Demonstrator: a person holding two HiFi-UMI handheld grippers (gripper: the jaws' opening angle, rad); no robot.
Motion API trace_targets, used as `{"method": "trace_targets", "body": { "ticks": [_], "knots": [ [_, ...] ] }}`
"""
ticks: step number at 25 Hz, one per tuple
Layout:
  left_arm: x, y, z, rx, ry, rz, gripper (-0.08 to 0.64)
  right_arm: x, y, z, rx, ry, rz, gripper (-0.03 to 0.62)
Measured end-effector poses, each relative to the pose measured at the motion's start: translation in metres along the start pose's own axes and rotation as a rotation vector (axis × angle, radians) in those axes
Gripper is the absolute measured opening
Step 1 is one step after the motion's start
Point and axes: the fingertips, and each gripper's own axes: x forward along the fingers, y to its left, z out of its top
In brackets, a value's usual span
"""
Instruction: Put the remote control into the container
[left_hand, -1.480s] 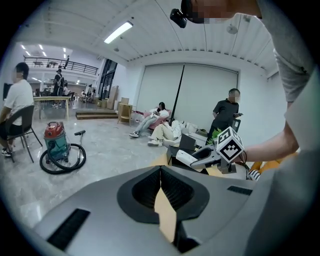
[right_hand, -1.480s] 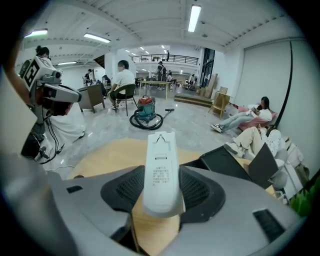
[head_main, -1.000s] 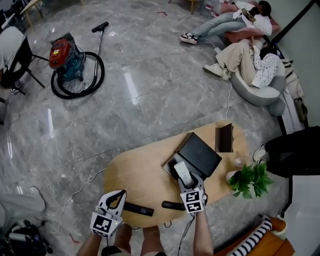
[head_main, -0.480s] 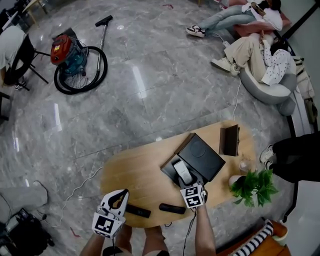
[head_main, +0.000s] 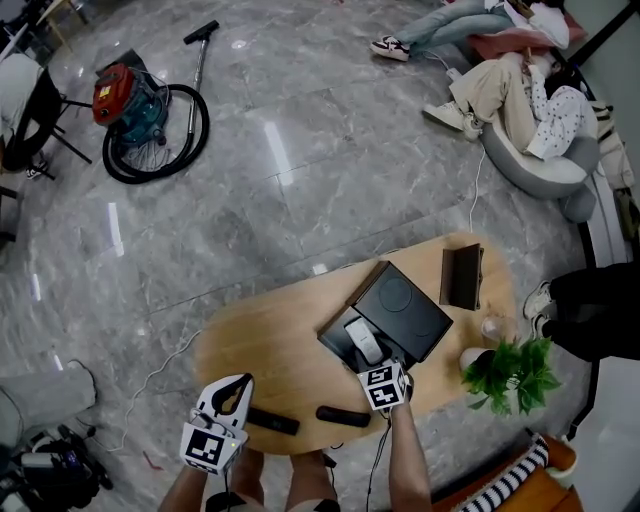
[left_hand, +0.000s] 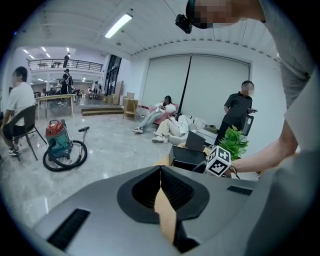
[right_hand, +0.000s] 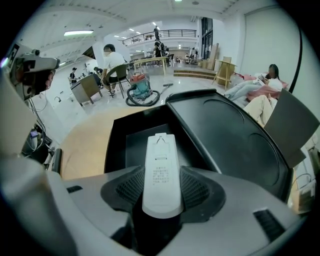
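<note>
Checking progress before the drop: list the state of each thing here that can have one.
right gripper, shut on the white remote
white remote, held over the container
container, open
lid, off, beside the container
left gripper, shut, empty
black remote, lying on the table
second black remote, lying on the table

The container (head_main: 335, 338) is open at the top, but the right gripper (head_main: 372, 360) and its white remote (head_main: 365, 340) fill the room above it. The raised lid (head_main: 405, 305) walls the container's far-right side. Left of the container the table (head_main: 260, 340) is bare wood. Between the container and the person lie 2 obstacles, the left black remote (head_main: 272, 421) and the right black remote (head_main: 343, 415). Farther right of the container stands a plant (head_main: 510, 365).
</note>
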Motion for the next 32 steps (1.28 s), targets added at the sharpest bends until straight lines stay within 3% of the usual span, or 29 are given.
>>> {"method": "trace_targets", "body": {
  "ticks": [10,18,27,32],
  "knots": [
    [-0.004,0.006,-0.008,-0.033,-0.007,0.014,0.009,0.005,0.001,-0.003,0.02,-0.008,-0.008,0.218],
    [-0.016,0.003,0.007,0.011,-0.024,0.006,0.009,-0.035,-0.005,0.016,0.066,-0.086,-0.075,0.218],
    [-0.034,-0.014,0.041,0.049,-0.081,-0.017,0.009,-0.121,0.003,0.068,0.149,-0.306,-0.133,0.213],
    [-0.051,-0.024,0.062,0.103,-0.121,-0.032,0.008,-0.18,0.023,0.103,0.165,-0.479,-0.213,0.136]
  ]
}}
